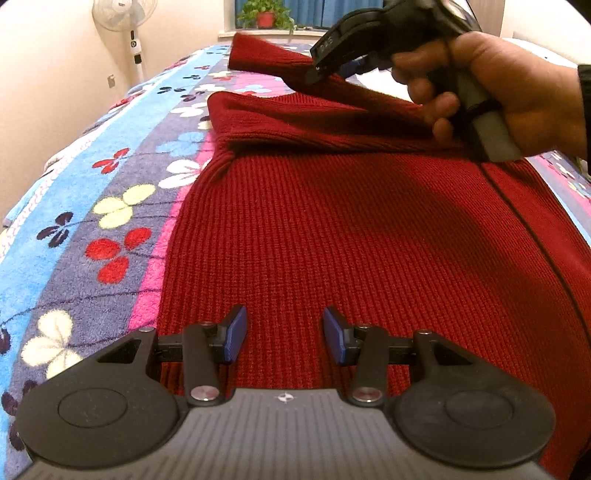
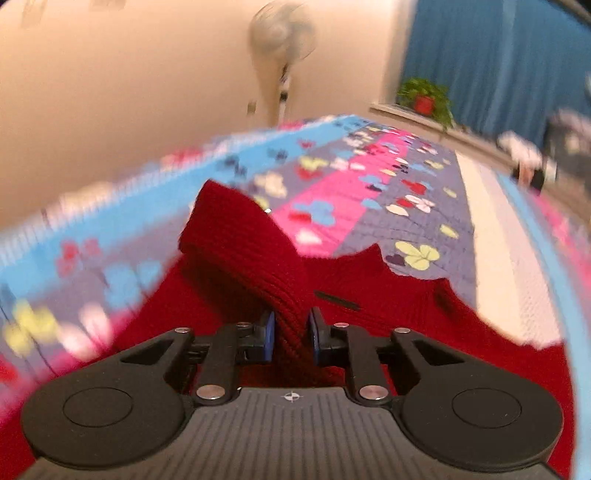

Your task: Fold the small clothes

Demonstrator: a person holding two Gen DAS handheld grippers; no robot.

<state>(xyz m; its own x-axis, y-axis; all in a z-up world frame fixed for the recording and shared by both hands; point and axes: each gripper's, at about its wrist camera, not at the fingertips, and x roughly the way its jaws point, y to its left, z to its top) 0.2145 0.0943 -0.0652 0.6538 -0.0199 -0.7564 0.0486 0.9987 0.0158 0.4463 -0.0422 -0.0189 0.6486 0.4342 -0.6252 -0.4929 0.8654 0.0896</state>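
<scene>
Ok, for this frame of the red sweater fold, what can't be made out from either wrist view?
- Ribbed red knit sweater: its hem and right side run off the left wrist view's edges, partly behind the left gripper.
- Raised sleeve: the pinched stretch is hidden behind the right gripper in the right wrist view.
- Flowered fleece blanket: motion-blurred at left in the right wrist view.
- Objects at far right there: too blurred to identify.

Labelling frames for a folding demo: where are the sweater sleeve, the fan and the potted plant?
sweater sleeve (image 2: 243,251): right wrist view, ribbed middle.
fan (image 1: 120,14): left wrist view, its head.
potted plant (image 1: 265,16): left wrist view, red pot.
</scene>
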